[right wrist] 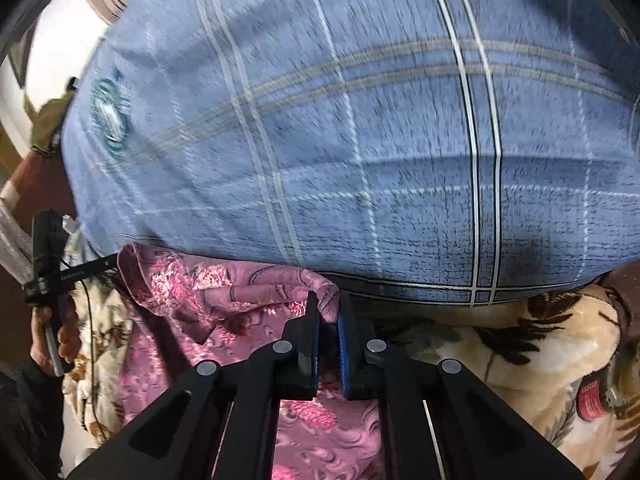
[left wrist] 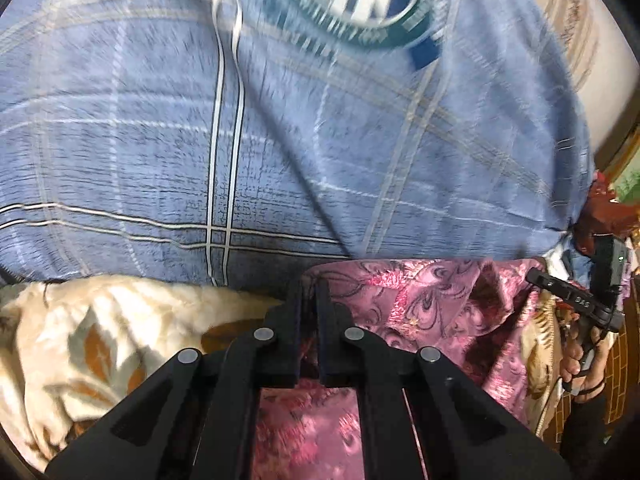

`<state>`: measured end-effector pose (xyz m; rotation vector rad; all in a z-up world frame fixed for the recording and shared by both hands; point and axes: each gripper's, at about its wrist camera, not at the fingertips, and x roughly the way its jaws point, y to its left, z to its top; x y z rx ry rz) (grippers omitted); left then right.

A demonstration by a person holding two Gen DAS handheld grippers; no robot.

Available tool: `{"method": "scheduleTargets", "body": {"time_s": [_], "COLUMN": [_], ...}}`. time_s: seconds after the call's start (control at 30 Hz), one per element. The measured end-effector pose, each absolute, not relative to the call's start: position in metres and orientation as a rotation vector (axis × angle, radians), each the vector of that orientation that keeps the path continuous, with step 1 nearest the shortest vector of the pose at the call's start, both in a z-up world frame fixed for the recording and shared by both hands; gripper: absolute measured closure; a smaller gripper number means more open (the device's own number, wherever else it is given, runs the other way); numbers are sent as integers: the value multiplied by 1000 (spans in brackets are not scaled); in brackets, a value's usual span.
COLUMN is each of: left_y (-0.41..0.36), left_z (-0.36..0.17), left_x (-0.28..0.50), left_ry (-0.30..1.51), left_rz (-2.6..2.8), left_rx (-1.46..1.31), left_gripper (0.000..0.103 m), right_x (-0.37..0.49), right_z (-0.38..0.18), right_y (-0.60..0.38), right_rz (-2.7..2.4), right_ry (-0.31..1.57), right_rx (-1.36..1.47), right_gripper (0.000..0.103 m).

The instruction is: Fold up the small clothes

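A pink patterned cloth (left wrist: 432, 304) hangs between my two grippers, lifted in front of a blue plaid sheet. My left gripper (left wrist: 310, 284) is shut on one top corner of the pink cloth. My right gripper (right wrist: 328, 304) is shut on the other top corner of the same cloth (right wrist: 208, 296). The cloth sags between them and drapes down under both grippers. The right gripper shows in the left wrist view (left wrist: 576, 300) at the far right, and the left gripper shows in the right wrist view (right wrist: 52, 276) at the far left.
The blue plaid sheet (left wrist: 280, 128) with a round green and white logo (left wrist: 360, 0) fills the background. A cream floral fleece blanket (left wrist: 92, 340) lies below, also in the right wrist view (right wrist: 540, 352). A red label item (right wrist: 592, 400) lies on it.
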<state>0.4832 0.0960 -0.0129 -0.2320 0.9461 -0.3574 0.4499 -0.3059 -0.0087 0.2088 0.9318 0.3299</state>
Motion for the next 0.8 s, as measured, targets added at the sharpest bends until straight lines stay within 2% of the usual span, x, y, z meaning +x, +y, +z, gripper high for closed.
{"method": "scheduleTargets", "body": {"time_s": [0.23, 0.47, 0.6, 0.8], "left_y": [109, 114, 108, 89], "left_z": [45, 64, 11, -100], "left_x": [370, 216, 160, 144], "left_ry": [813, 788, 886, 1040], "left_rz": [-445, -508, -477, -397], "left_rx": [-246, -199, -187, -223], "left_gripper": [100, 100, 100, 99], "right_x": [362, 223, 159, 129], "right_z": [42, 61, 23, -84], "right_y": [-305, -294, -290, -288], "right_rz": [383, 417, 397, 239], "right_ry": [831, 765, 801, 938], "right_rx": [191, 138, 129, 210], "right_gripper": [96, 96, 96, 96]}}
